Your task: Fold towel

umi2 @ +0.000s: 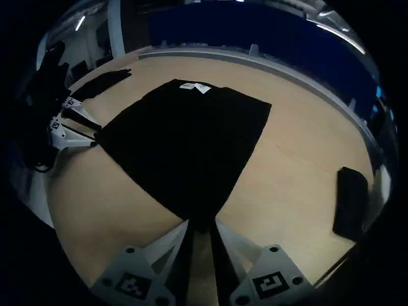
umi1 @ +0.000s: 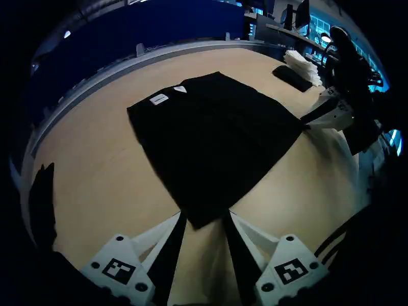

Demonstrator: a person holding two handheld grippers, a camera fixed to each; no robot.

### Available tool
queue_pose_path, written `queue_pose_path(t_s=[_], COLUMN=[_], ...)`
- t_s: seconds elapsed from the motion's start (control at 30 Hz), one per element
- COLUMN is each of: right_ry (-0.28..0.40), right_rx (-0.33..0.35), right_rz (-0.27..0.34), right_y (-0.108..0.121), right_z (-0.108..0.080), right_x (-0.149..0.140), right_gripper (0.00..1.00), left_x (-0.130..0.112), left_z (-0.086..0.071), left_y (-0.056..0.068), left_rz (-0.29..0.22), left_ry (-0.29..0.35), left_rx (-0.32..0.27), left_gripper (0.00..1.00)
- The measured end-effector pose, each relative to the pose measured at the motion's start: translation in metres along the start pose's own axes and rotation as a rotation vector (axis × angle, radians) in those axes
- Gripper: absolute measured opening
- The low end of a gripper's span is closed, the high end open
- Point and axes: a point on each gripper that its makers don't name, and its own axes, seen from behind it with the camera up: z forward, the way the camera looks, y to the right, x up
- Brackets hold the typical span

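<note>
Left gripper view has the pale wooden tabletop [umi1: 97, 173] stretching ahead of my jaws, with the black towel [umi1: 214, 132] spread flat on it. Its near corner lies between the jaws of my left gripper [umi1: 204, 217]; I cannot tell whether they press it. My right gripper [umi2: 202, 225] has its jaws clenched on another corner. White labels [umi1: 159, 99] sit at the towel's far edge, well beyond the jaws.

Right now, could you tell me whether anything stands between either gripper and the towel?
Nothing visible does. The left gripper and the right gripper each have a corner of the black towel between their fingers, and nothing rests on the towel.
</note>
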Motion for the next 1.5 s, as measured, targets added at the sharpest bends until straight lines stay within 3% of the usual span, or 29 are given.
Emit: queue_pose_path(t_s=[0.3, 0.37, 0.87, 1.5], right_ry=[0.000, 0.001, 0.038, 0.111], right_rx=[0.006, 0.011, 0.012, 0.020], right_rz=[-0.011, -0.007, 0.015, 0.022], right_y=[-0.003, -0.005, -0.001, -0.012], right_z=[-0.003, -0.003, -0.018, -0.087], right_x=[0.000, 0.001, 0.022, 0.062], right_gripper=[0.19, 0.18, 0.16, 0.15], left_x=[-0.002, -0.001, 0.017, 0.044], left_z=[-0.002, -0.002, -0.020, -0.090], left_y=[-0.003, -0.002, 0.005, 0.020], left_rz=[-0.008, -0.008, -0.040, -0.125], left_ry=[-0.018, -0.019, 0.012, 0.041], left_rx=[0.031, 0.037, 0.043, 0.031], left_gripper=[0.14, 0.12, 0.10, 0.10])
